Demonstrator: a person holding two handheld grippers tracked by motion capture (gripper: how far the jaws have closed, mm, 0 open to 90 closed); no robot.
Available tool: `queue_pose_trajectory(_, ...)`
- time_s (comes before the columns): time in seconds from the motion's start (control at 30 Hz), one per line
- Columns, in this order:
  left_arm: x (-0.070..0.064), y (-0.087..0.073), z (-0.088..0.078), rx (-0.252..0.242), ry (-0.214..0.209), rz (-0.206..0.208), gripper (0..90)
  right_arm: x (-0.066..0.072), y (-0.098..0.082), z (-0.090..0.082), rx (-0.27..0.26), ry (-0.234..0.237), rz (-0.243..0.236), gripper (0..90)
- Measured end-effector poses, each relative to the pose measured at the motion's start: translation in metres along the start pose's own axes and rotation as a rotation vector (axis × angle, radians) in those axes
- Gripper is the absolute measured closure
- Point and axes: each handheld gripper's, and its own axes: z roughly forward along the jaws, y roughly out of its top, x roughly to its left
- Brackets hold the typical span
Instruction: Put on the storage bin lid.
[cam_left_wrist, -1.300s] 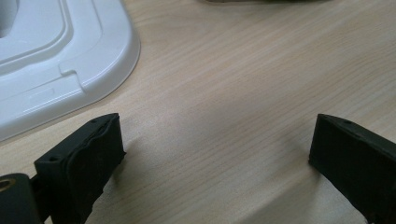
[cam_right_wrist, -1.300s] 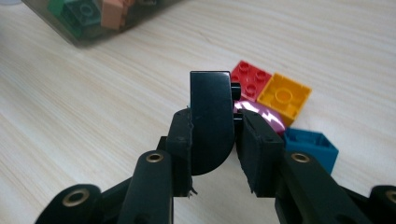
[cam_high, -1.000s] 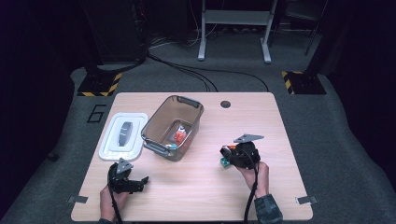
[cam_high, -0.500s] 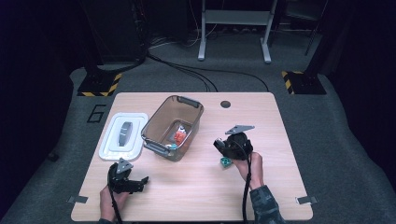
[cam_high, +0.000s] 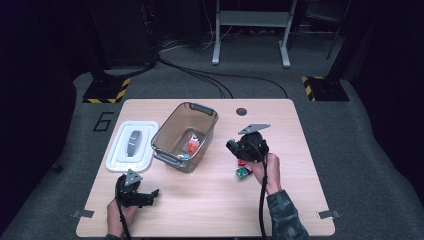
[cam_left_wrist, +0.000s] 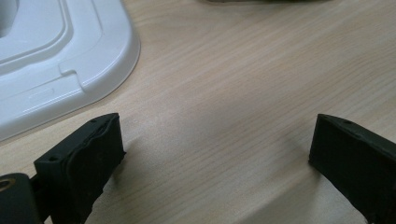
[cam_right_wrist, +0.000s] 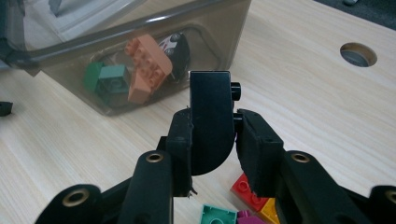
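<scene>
While the right gripper (cam_right_wrist: 212, 135) has its jaws pinching a black brick (cam_right_wrist: 210, 116), seemingly by one edge, it could twist loose short of the bin (cam_right_wrist: 140, 28) ahead; left gripper (cam_left_wrist: 212, 154) rests spread.

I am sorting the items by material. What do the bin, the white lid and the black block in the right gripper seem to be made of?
Bin: smoky see-through plastic, glossy; blocks show through its wall.
White lid: opaque moulded plastic, smooth, with pressed ridges.
Black block: probably hard plastic, slightly shiny, with a stud on one side.
</scene>
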Motion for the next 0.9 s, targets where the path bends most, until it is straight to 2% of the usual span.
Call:
queue_pose_trajectory(0.03, 0.0, 0.0, 0.0, 0.001, 0.0, 0.0, 2.7, -0.001, 0.002, 0.0, -0.006, 0.0, -0.004, 67.1)
queue_pose_trajectory(0.07, 0.0, 0.0, 0.0, 0.001, 0.0, 0.0, 2.7, 0.0, 0.004, -0.001, -0.005, -0.003, 0.017, 67.1)
queue_pose_trajectory(0.17, 0.0, 0.0, 0.0, 0.001, -0.001, 0.0, 2.7, -0.003, 0.009, -0.001, -0.014, -0.004, -0.001, 67.1)
queue_pose_trajectory(0.2, 0.0, 0.0, 0.0, 0.0, 0.0, 0.0, 2.7, -0.002, 0.011, -0.002, -0.01, -0.004, 0.016, 67.1)
queue_pose_trajectory(0.3, 0.0, 0.0, 0.0, 0.001, 0.0, 0.0, 2.7, -0.005, 0.016, -0.003, -0.017, -0.006, 0.0, 67.1)
queue_pose_trajectory(0.33, 0.0, 0.0, 0.0, 0.001, 0.0, -0.001, 2.7, -0.004, 0.018, -0.003, -0.014, -0.006, 0.013, 67.1)
queue_pose_trajectory(0.53, 0.0, 0.0, 0.0, 0.0, 0.0, 0.0, 2.7, -0.005, 0.026, -0.003, -0.021, -0.006, -0.01, 67.1)
queue_pose_trajectory(0.67, 0.0, 0.0, 0.0, 0.0, 0.0, 0.0, 2.7, -0.005, 0.032, -0.003, -0.012, -0.006, -0.003, 67.1)
queue_pose_trajectory(0.73, 0.0, 0.0, 0.0, 0.0, 0.0, 0.0, 2.7, -0.008, 0.034, -0.002, -0.012, -0.003, -0.024, 67.1)
queue_pose_trajectory(0.77, 0.0, 0.0, 0.0, 0.0, 0.0, 0.001, 2.7, -0.007, 0.035, -0.001, -0.009, -0.008, -0.01, 67.1)
queue_pose_trajectory(0.9, 0.0, 0.0, 0.0, 0.0, 0.0, 0.0, 2.7, -0.009, 0.038, 0.001, -0.008, 0.0, -0.005, 67.1)
